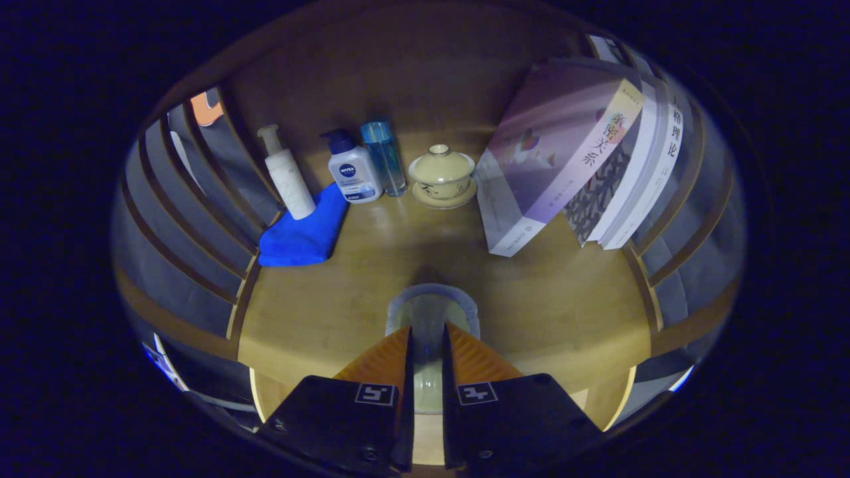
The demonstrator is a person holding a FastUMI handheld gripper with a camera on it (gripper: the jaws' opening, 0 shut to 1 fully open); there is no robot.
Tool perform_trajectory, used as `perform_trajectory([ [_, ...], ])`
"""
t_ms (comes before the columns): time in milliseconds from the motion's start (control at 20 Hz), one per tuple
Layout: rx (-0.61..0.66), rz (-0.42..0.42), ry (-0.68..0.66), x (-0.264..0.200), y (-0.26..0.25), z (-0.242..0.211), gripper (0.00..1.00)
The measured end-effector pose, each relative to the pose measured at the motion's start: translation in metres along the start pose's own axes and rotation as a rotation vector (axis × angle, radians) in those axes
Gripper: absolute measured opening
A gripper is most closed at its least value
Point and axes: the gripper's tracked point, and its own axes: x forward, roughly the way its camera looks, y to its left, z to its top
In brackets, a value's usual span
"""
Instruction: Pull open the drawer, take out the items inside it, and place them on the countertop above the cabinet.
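Gripper [427,345] is pinched narrow on a clear glass cup [431,312]: both fingers press the cup's wall, one on each side, with the cup's rim just ahead of the fingertips. The cup sits over the wooden countertop [544,312], at its near edge; whether its base is touching the wood or just above it can't be told.

Judgement: one item is out of the drawer and at or near set-down. Release is not done. The drawer's state and any items left in it can't be judged.

Beyond the cup, at the back of the countertop: a lidded teacup on a saucer [441,174], a blue bottle [384,157], a lotion pump bottle [352,168], a white pump bottle [286,174] standing on a blue cloth [302,236]. Leaning books [578,159] are to the right of the teacup.
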Motion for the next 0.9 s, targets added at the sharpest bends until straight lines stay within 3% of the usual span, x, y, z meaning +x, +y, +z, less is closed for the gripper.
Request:
perform_trajectory([
  [200, 0.031, 0.040, -0.030, 0.006, 0.003, 0.001, 0.21],
  [500, -0.004, 0.107, -0.143, 0.005, 0.012, 0.000, 0.32],
  [800, -0.031, 0.136, -0.382, -0.037, 0.012, 0.017, 0.78],
  [900, -0.053, 0.139, -0.459, -0.061, 0.016, 0.014, 0.79],
])
